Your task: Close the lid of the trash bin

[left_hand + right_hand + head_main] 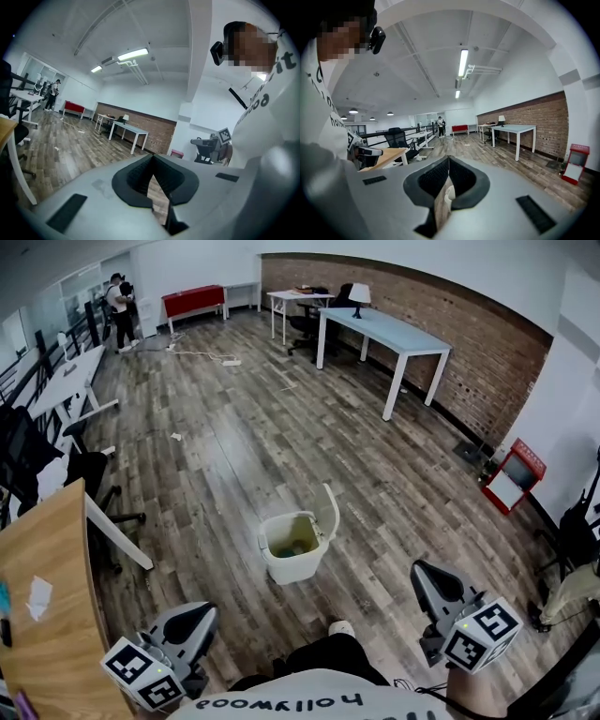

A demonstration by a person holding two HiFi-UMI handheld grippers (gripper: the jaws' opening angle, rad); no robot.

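Two tools held low by the person's body: left gripper (199,617) & right gripper (424,576), each w/ jaws pressed together at the tips, nothing between them; wooden tabletop (47,615) at the left edge; ahead on the plank floor (234,456), between the 2 grippers, stands the white trash bin (281,566), its lid (331,512) tipped up at the far-right rim, inside showing; well beyond, pale blue table (394,334) by the brick wall (469,329); a person (120,310) at the far end.
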